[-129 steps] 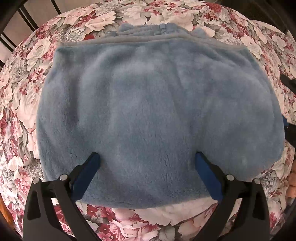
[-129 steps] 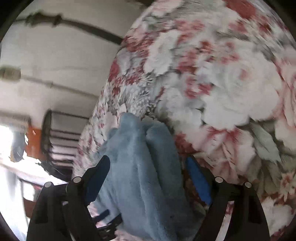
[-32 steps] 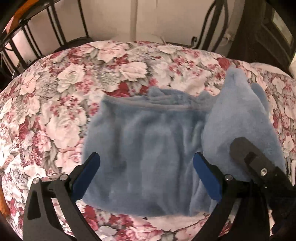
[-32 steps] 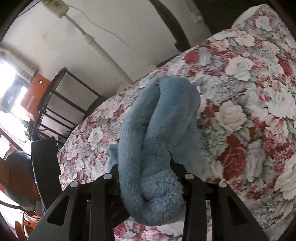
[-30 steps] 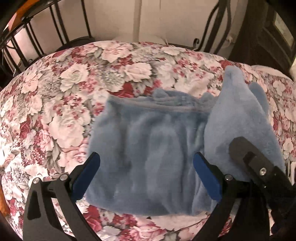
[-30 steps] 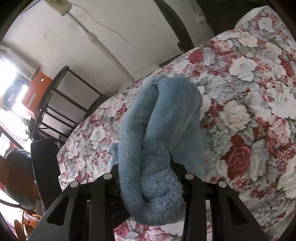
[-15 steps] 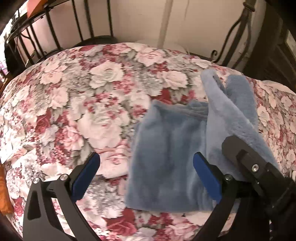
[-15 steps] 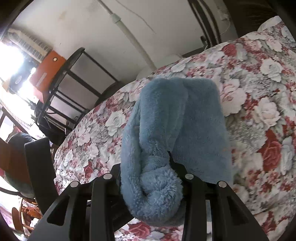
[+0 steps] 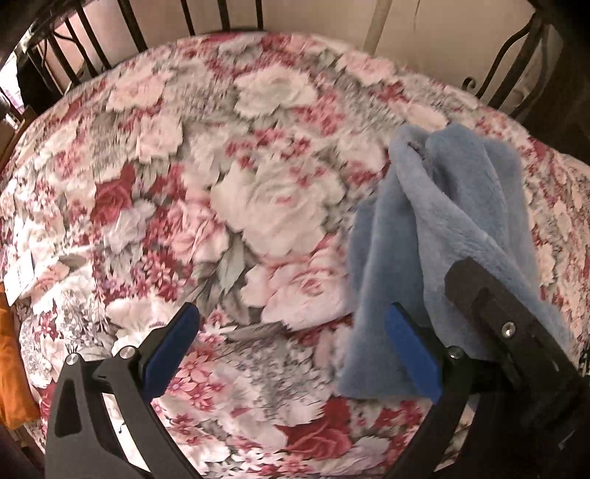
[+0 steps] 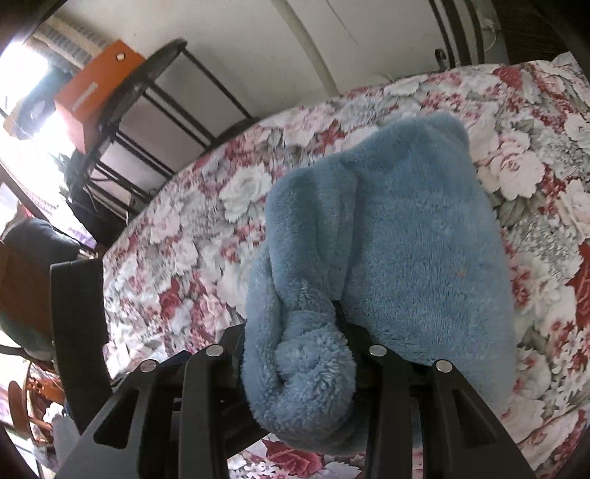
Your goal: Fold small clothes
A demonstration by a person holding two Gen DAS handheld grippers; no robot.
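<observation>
The left tongs (image 9: 291, 350) have black skeletal arms with triangular cut-outs, silver screws and blue pads. The right tongs (image 10: 295, 353) share the black frame and silver screws.

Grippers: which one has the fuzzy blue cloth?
The right gripper, jaws pinched on the blue cloth. The left gripper is open, holding nothing.

Left wrist view: warm, reddish indoor light, moderately dim. The floral bedspread (image 9: 258, 206) is smeared by motion blur, strongest from centre toward 12 o'clock; the blue fleece garment (image 9: 461, 228) at 3 o'clock stays sharper. Fisheye bending curves the bed rails (image 9: 140, 33) at 11 o'clock, and the corners fall to black. Right wrist view: cooler and brighter. A window (image 10: 33, 121) at 10 o'clock is blown out to white glare. The fleece is crisp and shaded underneath at 6 o'clock; the edges bow strongly.
</observation>
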